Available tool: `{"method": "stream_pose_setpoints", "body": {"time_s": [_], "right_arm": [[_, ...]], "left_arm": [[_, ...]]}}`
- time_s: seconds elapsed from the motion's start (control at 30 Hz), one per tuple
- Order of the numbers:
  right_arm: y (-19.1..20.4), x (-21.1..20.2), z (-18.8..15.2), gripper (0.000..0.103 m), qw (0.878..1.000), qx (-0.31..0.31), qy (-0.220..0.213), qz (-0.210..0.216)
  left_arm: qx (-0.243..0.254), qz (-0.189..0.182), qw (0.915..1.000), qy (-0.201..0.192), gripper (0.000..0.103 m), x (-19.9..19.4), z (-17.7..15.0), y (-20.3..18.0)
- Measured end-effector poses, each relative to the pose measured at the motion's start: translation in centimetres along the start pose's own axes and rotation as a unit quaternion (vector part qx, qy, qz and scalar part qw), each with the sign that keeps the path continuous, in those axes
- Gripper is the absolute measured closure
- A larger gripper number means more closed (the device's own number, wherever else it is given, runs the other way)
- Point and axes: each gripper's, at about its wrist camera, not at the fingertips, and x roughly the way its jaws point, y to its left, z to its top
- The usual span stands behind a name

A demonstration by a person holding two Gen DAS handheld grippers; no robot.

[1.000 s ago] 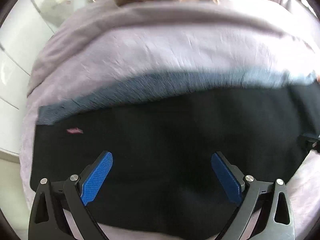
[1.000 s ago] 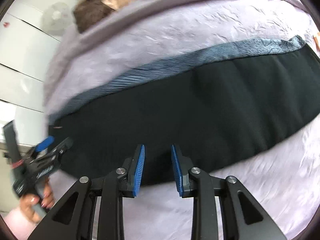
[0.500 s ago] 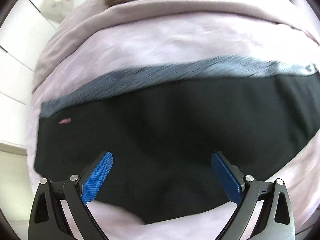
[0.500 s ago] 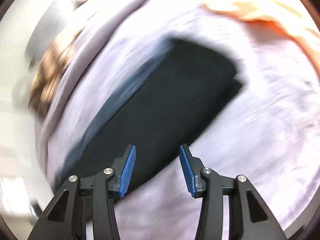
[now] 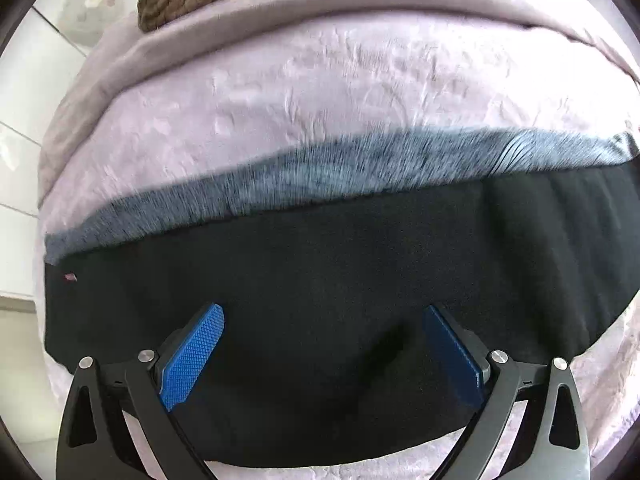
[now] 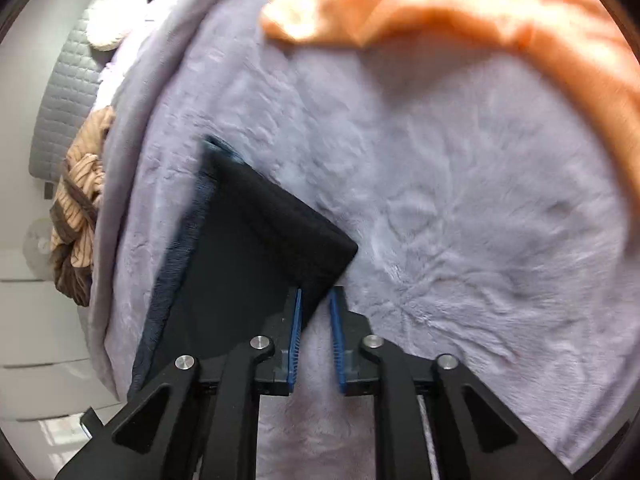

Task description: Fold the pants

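Left wrist view: my left gripper (image 5: 323, 356) hangs with jaws spread wide over the black pants (image 5: 320, 280), which lie flat on the lilac blanket (image 5: 320, 92), their grey lining strip beyond my jaws. My right gripper (image 6: 315, 334) has its jaws narrowed but not clamped, the pants' corner just ahead between them. I judge the risk is pinching the plush blanket along with the corner, dragging both and spoiling the fold.
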Motion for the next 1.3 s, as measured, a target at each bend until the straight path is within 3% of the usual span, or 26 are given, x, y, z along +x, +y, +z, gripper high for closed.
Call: {"method": "stream_pose_setpoints", "body": {"time_s": [0.1, 0.27, 0.37, 0.43, 0.5, 0.57, 0.67, 0.77, 0.9, 1.07, 1.2, 1.3], "right_arm": [[3.8, -1.6, 0.7, 0.083, 0.995, -0.09, -0.028, 0.033], [11.0, 4.6, 2.8, 0.08, 0.978, -0.2, 0.028, 0.057], [12.6, 9.0, 3.3, 0.081, 0.967, -0.244, 0.065, 0.022], [12.2, 10.2, 4.1, 0.087, 0.966, -0.255, 0.054, -0.006], [10.6, 9.7, 5.9, 0.094, 0.974, -0.225, 0.025, -0.031], [8.8, 8.3, 7.5, 0.094, 0.985, -0.172, 0.005, -0.031], [8.3, 6.1, 7.5, 0.087, 0.989, -0.15, 0.011, -0.011], [9.1, 4.4, 5.4, 0.073, 0.985, -0.17, 0.034, 0.015], [10.7, 3.6, 1.4, 0.073, 0.975, -0.207, 0.071, 0.045], [12.6, 3.7, -4.4, 0.073, 0.962, -0.234, 0.133, 0.055], [13.7, 4.1, -9.3, 0.073, 0.95, -0.246, 0.181, 0.058], [14.8, 3.7, -12.8, 0.073, 0.942, -0.264, 0.2, 0.052]], "left_arm": [[-0.011, -0.005, 0.9997, -0.022, 0.002, -1.5, 2.2, -1.4], [-0.045, -0.006, 0.9983, -0.036, 0.002, 0.2, 6.4, -2.9], [-0.056, 0.028, 0.9977, -0.025, 0.002, 3.6, 7.7, -2.7], [-0.087, 0.023, 0.9958, -0.016, 0.002, 4.9, 8.4, -0.5], [-0.102, 0.041, 0.9939, -0.011, 0.002, 5.0, 8.7, 1.7], [-0.107, 0.063, 0.9922, -0.009, 0.002, 4.2, 8.4, 3.8], [-0.113, 0.082, 0.9901, -0.01, 0.002, 1.6, 5.9, 7.0], [-0.119, 0.095, 0.9883, -0.001, 0.002, 0.0, 2.7, 9.3], [-0.153, 0.094, 0.9832, 0.029, 0.002, -1.5, -3.4, 11.8], [-0.175, 0.091, 0.9783, 0.062, 0.002, -2.5, -9.9, 12.0], [-0.195, 0.069, 0.975, 0.081, 0.002, -2.8, -12.1, 12.9], [-0.185, 0.059, 0.9784, 0.07, 0.002, -3.0, -11.9, 13.3]]}}
